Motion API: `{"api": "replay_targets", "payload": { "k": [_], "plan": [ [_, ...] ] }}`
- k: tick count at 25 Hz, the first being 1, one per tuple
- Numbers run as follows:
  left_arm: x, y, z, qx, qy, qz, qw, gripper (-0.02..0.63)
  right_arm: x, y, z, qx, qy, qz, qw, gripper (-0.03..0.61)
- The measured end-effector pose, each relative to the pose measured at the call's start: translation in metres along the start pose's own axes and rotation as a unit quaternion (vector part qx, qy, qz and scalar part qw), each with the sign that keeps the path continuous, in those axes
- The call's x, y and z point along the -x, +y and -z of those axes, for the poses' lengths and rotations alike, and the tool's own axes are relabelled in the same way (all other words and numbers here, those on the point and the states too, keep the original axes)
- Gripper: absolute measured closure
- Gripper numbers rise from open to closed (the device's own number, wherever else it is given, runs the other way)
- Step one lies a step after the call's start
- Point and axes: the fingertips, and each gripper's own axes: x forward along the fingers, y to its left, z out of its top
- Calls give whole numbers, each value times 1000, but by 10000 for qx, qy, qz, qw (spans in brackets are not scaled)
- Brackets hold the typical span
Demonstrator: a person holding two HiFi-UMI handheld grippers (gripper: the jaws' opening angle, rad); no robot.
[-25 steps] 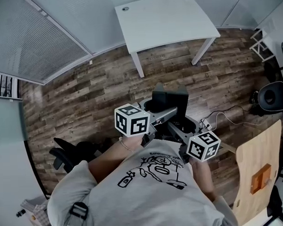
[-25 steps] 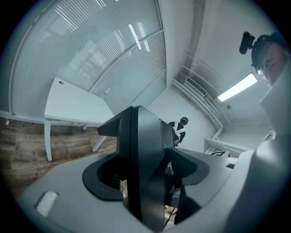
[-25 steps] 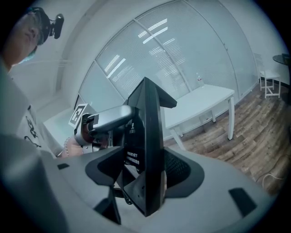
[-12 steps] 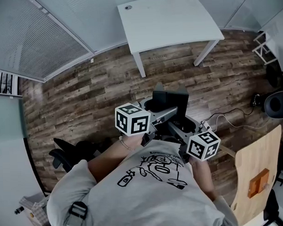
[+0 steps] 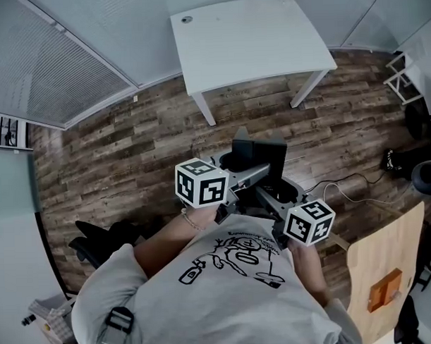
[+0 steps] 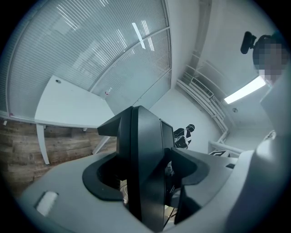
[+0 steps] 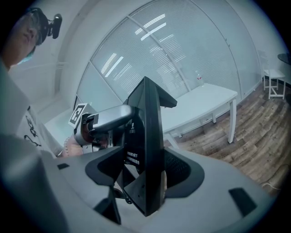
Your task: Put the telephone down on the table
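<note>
The black telephone is carried in the air over the wooden floor, clamped from both sides. My left gripper is shut on it; the phone stands edge-on between the jaws. My right gripper is shut on it too, and there the telephone rises as a tall black slab. The white table stands ahead at the top of the head view, well apart from the phone. It also shows as the table at the left and the table at the right.
A glass wall with blinds runs behind the table. A black office chair is low on the left. A wooden board and a loose cable lie on the right, near a white rack.
Both grippers keep the same hold on the telephone. The head view has shifted: the table sits slightly further left and the wooden board has slid lower right.
</note>
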Motion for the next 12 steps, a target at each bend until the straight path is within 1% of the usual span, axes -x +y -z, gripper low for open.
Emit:
{"api": "replay_targets", "payload": {
  "k": [12],
  "plan": [
    [-98,4,-42,42,60,-86,9999,288,16,-87,-59,-98,33,-66,9999,319]
  ]
}}
